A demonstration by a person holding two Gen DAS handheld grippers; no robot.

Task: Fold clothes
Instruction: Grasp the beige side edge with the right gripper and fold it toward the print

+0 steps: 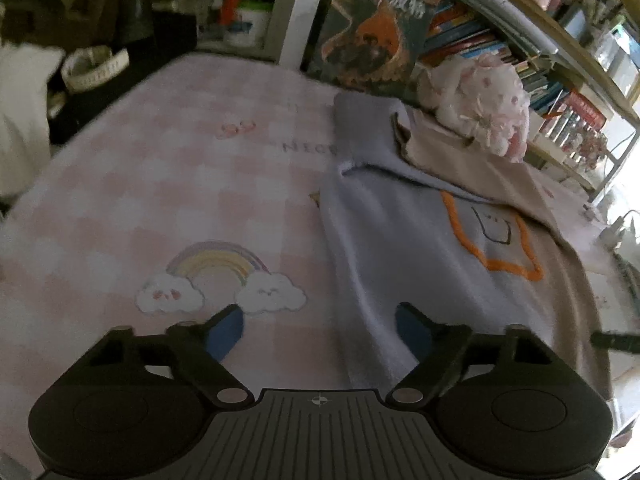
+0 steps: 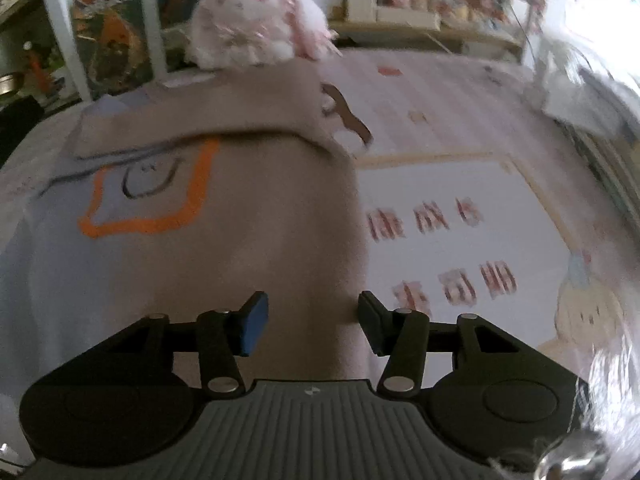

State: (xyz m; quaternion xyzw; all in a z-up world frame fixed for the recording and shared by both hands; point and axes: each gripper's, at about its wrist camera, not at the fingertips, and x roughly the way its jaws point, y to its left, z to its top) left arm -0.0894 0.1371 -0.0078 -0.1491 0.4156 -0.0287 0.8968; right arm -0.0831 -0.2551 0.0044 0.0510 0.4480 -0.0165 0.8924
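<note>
A sweater in light blue and tan with an orange outline drawing [image 1: 496,240] lies on the bed, its sleeves folded in over the body. In the left wrist view the blue half [image 1: 380,240] is ahead and to the right. My left gripper [image 1: 320,332] is open and empty, just above the sweater's near left edge. In the right wrist view the tan half [image 2: 260,220] fills the middle. My right gripper [image 2: 312,320] is open and empty above the tan side's near right edge.
The bed sheet [image 1: 180,200] is pink checked with a rainbow print [image 1: 220,276]. A pink plush toy [image 2: 256,24] sits at the sweater's far end. Bookshelves [image 1: 520,60] stand behind the bed. A white printed panel [image 2: 460,240] lies right of the sweater.
</note>
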